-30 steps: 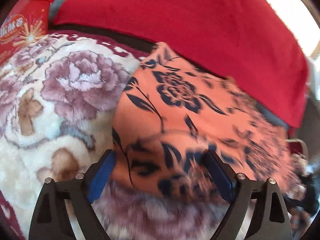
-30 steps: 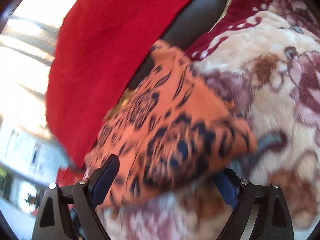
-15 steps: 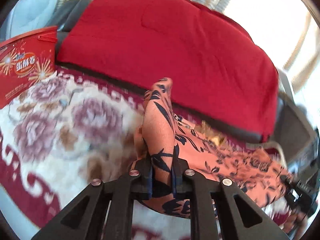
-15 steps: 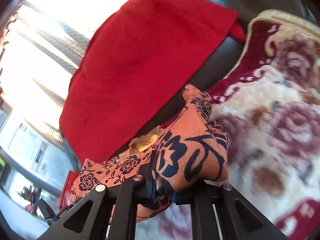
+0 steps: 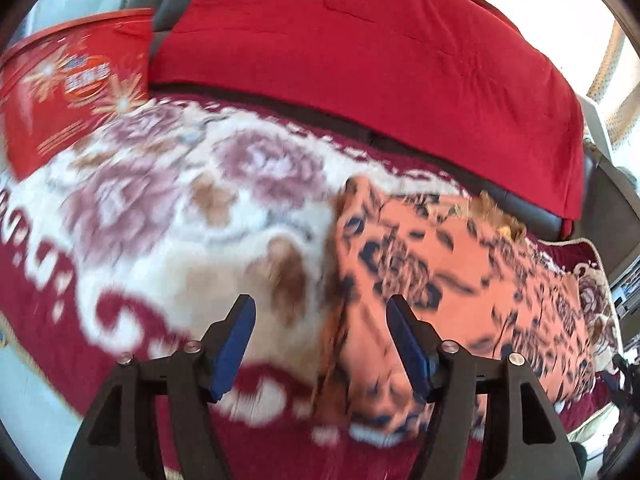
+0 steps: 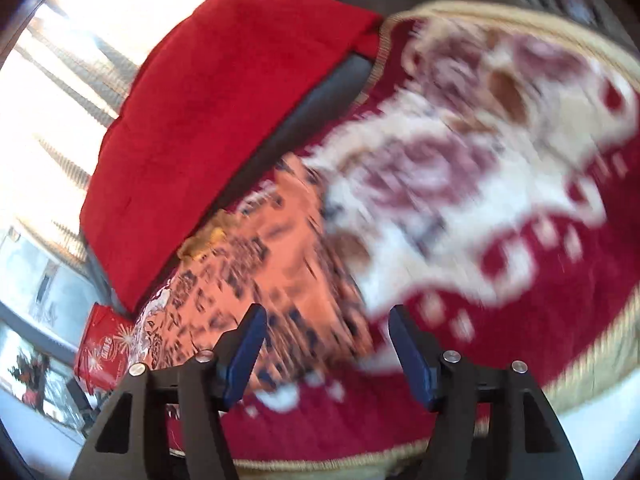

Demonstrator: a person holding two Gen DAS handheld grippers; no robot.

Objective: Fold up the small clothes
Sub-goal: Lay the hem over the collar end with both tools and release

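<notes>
Biggest thing here is the plush flowered blanket that everything lies on, cream in the middle with mauve roses and a dark red border with a gold trim along its edge, spread over a dark couch. Behind it a plain red blanket is draped over the couch back, running along the far edge of the flowered one. The orange garment with the dark blue flower print lies flat on the flowered blanket, up against its far edge near the couch back, with a little yellowish bit sticking out at the garment's far edge; both views are pretty motion-blurred so I can't make out its folds. There's also a red printed box standing at the far left corner of the flowered blanket in the left wrist view. The left gripper hangs over the garment's left edge, jaws apart and just been opening, blue pads not pressing on the cloth. The right gripper hangs over the garment's right edge where it meets the red border, also parted and just been opening, nothing pinched between its pads.
</notes>
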